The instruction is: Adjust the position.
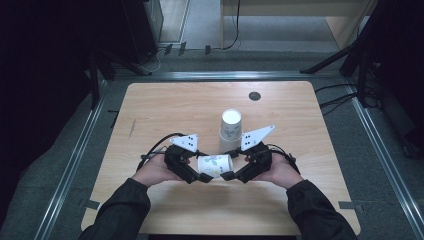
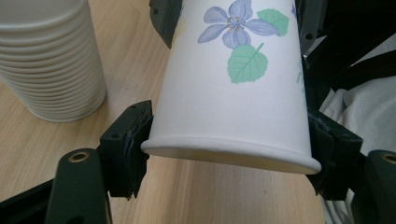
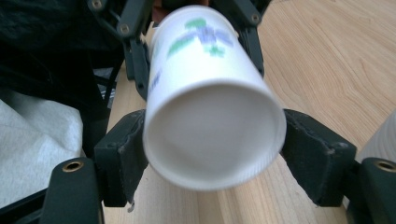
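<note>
A white paper cup (image 1: 215, 165) printed with blue flowers and green leaves lies on its side, held just above the wooden table (image 1: 165, 110) between both grippers. My left gripper (image 1: 201, 176) is shut on the cup (image 2: 233, 88) near its rolled rim, one pad (image 2: 133, 144) on each side. From the other end, my right gripper (image 1: 228, 175) is shut on the cup (image 3: 210, 126) around its base, which faces that camera. Just behind the hands stands an upside-down stack of white cups (image 1: 231, 127).
The stack of cups (image 2: 51, 60) is close to the held cup, left of it in the left gripper view and at the right edge as the stack (image 3: 380, 135) in the right gripper view. A black round grommet (image 1: 254, 96) sits near the table's far edge. Dark stands flank the table.
</note>
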A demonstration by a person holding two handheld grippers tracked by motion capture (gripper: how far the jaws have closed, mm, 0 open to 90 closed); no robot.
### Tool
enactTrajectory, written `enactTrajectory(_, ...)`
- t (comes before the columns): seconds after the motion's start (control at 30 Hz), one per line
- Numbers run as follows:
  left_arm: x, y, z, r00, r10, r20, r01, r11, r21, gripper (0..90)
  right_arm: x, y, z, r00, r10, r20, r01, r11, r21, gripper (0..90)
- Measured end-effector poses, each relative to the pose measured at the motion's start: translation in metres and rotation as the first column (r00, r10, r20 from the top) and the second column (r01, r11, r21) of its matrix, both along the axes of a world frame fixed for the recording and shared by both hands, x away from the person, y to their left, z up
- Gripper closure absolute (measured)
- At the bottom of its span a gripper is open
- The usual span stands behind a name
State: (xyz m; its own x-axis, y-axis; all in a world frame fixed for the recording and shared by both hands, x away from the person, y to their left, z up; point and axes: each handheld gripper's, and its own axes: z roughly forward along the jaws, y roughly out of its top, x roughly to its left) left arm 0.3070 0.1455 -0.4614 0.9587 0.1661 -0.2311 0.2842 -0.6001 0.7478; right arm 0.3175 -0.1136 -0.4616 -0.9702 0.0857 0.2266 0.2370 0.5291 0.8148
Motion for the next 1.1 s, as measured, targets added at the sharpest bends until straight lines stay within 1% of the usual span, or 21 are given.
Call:
enactTrajectory(0.03,0.000,0.002,0.003,0.9999,0.005,0.010,-0.005,1.0000,0.009,26.7,0.000,0.000,0.000,1.0000,-0.002,0.001,0.002,1.000,0.001,26.5)
enactTrajectory(0.13,0.002,0.005,0.008,0.9999,0.008,0.011,-0.008,1.0000,0.002,26.7,0.000,-0.002,-0.001,1.0000,-0.006,0.001,0.006,1.000,-0.008,26.5)
enactTrajectory(0.2,0.002,0.006,0.010,0.9998,0.014,0.015,-0.014,0.9999,0.009,26.7,0.000,-0.002,-0.002,1.0000,-0.008,0.002,0.008,1.000,-0.012,26.5)
enactTrajectory(0.33,0.004,0.008,0.022,0.9992,0.023,0.034,-0.024,0.9988,0.043,26.7,-0.002,-0.005,-0.003,0.9998,-0.019,0.007,0.019,0.999,-0.030,26.5)
enactTrajectory(0.4,0.005,0.008,0.025,0.9992,0.022,0.032,-0.024,0.9983,0.054,26.6,-0.002,-0.006,-0.004,0.9997,-0.025,0.007,0.025,0.999,-0.034,26.5)
enactTrajectory(0.43,0.005,0.008,0.025,0.9992,0.022,0.032,-0.024,0.9983,0.054,26.6,-0.002,-0.006,-0.004,0.9997,-0.025,0.007,0.025,0.999,-0.034,26.5)
enactTrajectory(0.47,0.007,0.008,0.027,0.9990,0.029,0.034,-0.032,0.9970,0.071,26.6,-0.003,-0.007,-0.005,0.9994,-0.033,0.011,0.034,0.999,-0.042,26.5)
enactTrajectory(0.5,0.007,0.008,0.027,0.9990,0.029,0.034,-0.032,0.9970,0.071,26.6,-0.003,-0.008,-0.005,0.9993,-0.036,0.013,0.036,0.998,-0.045,26.5)
enactTrajectory(0.53,0.009,0.007,0.029,0.9990,0.030,0.033,-0.034,0.9946,0.098,26.6,-0.003,-0.008,-0.006,0.9991,-0.041,0.014,0.042,0.998,-0.052,26.5)
enactTrajectory(0.63,0.011,0.005,0.030,0.9990,0.024,0.038,-0.028,0.9925,0.119,26.6,-0.004,-0.010,-0.008,0.9983,-0.055,0.018,0.056,0.996,-0.069,26.5)
enactTrajectory(0.67,0.012,0.003,0.030,0.9991,0.016,0.039,-0.022,0.9897,0.141,26.6,-0.004,-0.010,-0.008,0.9981,-0.058,0.019,0.059,0.996,-0.074,26.5)
enactTrajectory(0.73,0.013,0.002,0.031,0.9991,0.011,0.040,-0.017,0.9884,0.151,26.6,-0.004,-0.011,-0.009,0.9980,-0.061,0.019,0.062,0.995,-0.077,26.5)
enactTrajectory(0.77,0.014,0.001,0.031,0.9992,0.006,0.039,-0.012,0.9866,0.163,26.6,-0.004,-0.012,-0.009,0.9977,-0.066,0.019,0.067,0.995,-0.077,26.5)
enactTrajectory(0.8,0.014,-0.001,0.031,0.9990,-0.004,0.044,-0.004,0.9824,0.187,26.5,-0.004,-0.012,-0.009,0.9975,-0.069,0.019,0.070,0.994,-0.079,26.5)
enactTrajectory(0.83,0.014,-0.001,0.031,0.9990,-0.004,0.044,-0.004,0.9824,0.187,26.4,-0.004,-0.012,-0.009,0.9975,-0.069,0.019,0.070,0.994,-0.079,26.5)
enactTrajectory(0.87,0.015,-0.004,0.029,0.9987,-0.010,0.051,-0.001,0.9771,0.213,26.4,-0.005,-0.013,-0.010,0.9973,-0.071,0.018,0.072,0.994,-0.081,26.5)
enactTrajectory(0.93,0.015,-0.005,0.029,0.9988,-0.011,0.047,0.000,0.9754,0.220,26.4,-0.005,-0.013,-0.010,0.9973,-0.070,0.022,0.071,0.994,-0.083,26.5)
enactTrajectory(1.0,0.015,-0.008,0.027,0.9987,-0.026,0.045,0.014,0.9696,0.244,26.4,-0.005,-0.013,-0.010,0.9971,-0.072,0.026,0.074,0.993,-0.087,26.5)
enactTrajectory(1.03,0.015,-0.010,0.026,0.9991,-0.028,0.030,0.020,0.9669,0.254,26.4,-0.005,-0.014,-0.011,0.9967,-0.077,0.028,0.079,0.993,-0.088,26.5)
enactTrajectory(1.07,0.015,-0.010,0.026,0.9991,-0.028,0.030,0.020,0.9669,0.254,26.4,-0.005,-0.014,-0.011,0.9967,-0.077,0.028,0.079,0.993,-0.088,26.5)
enactTrajectory(1.1,0.015,-0.012,0.025,0.9990,-0.036,0.026,0.027,0.9632,0.267,26.4,-0.005,-0.014,-0.011,0.9963,-0.080,0.032,0.082,0.993,-0.087,26.5)
